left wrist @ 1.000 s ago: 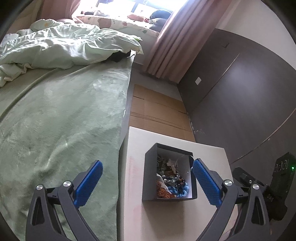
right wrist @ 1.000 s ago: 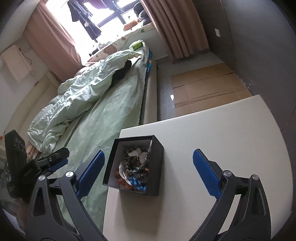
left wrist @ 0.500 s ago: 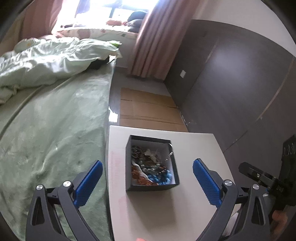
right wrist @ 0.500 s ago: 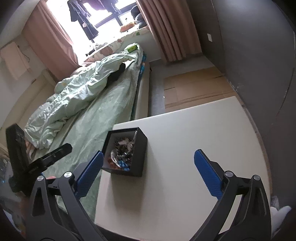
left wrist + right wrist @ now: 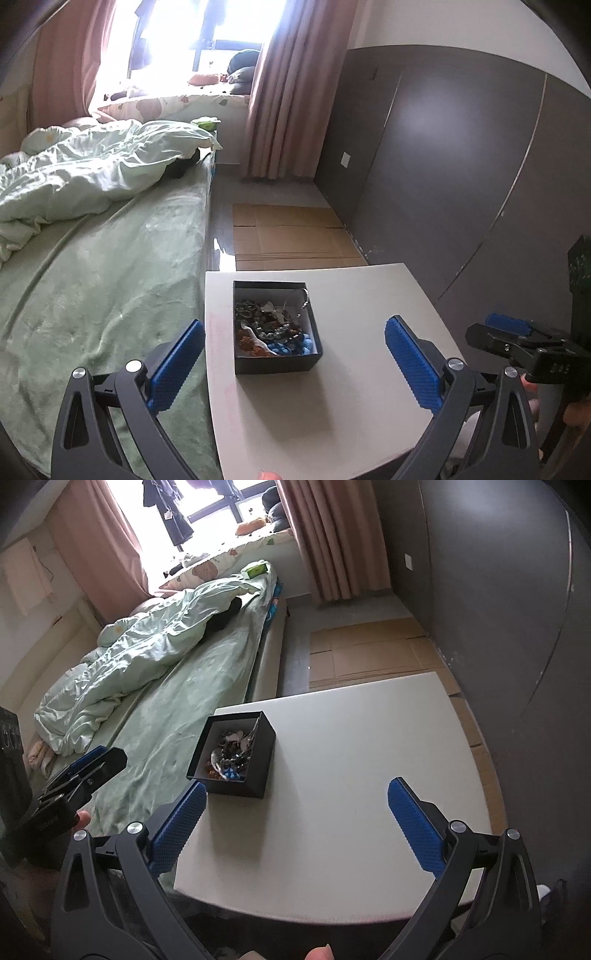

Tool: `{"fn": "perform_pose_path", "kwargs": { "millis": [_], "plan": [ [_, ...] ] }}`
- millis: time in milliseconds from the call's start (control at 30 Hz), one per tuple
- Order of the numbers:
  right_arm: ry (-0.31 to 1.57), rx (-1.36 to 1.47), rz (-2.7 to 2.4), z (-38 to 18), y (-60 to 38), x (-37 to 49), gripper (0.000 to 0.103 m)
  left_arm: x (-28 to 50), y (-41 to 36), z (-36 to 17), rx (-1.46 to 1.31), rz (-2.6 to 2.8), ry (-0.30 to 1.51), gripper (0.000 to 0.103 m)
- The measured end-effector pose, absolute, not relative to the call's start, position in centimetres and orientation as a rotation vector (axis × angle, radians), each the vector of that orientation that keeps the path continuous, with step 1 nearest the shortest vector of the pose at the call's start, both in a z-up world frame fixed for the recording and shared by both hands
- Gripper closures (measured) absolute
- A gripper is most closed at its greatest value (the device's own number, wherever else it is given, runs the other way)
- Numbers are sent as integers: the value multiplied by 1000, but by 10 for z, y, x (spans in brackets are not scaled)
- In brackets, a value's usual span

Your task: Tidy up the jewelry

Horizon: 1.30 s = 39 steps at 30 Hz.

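A black open box (image 5: 275, 360) holding a tangle of jewelry (image 5: 269, 328), with beads, chains and a blue piece, sits near the left edge of a white table (image 5: 369, 387). It also shows in the right wrist view (image 5: 236, 755). My left gripper (image 5: 295, 365) is open and empty, held above and short of the box. My right gripper (image 5: 295, 830) is open and empty, above the table's near part, to the right of the box. The right gripper also shows at the right edge of the left wrist view (image 5: 517, 339), and the left gripper at the left of the right wrist view (image 5: 81, 771).
A bed with a green sheet (image 5: 92, 277) and a rumpled pale duvet (image 5: 92, 170) runs along the table's left side. Flattened cardboard (image 5: 288, 236) lies on the floor beyond the table. A dark wall panel (image 5: 461, 166) stands to the right.
Both grippers have drawn back and risen from the box, so it looks smaller and farther off. The left view has swung so the box sits between its fingers. Both stay open.
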State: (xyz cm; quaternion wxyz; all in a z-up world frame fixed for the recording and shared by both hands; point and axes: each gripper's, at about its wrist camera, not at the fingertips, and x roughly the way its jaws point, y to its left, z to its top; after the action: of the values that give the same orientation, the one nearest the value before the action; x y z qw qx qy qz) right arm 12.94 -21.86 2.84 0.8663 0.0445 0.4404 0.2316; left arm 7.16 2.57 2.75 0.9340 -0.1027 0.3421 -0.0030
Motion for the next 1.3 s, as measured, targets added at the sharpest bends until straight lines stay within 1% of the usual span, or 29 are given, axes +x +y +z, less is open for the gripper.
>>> {"fn": "perform_pose_path", "kwargs": {
  "millis": [233, 1300],
  "plan": [
    [900, 100, 474, 39, -228, 121, 5, 65, 9, 39, -191, -11, 697, 8],
    [885, 103, 470, 40, -227, 113, 5, 48, 6, 46, -173, 10, 672, 8]
  ]
}}
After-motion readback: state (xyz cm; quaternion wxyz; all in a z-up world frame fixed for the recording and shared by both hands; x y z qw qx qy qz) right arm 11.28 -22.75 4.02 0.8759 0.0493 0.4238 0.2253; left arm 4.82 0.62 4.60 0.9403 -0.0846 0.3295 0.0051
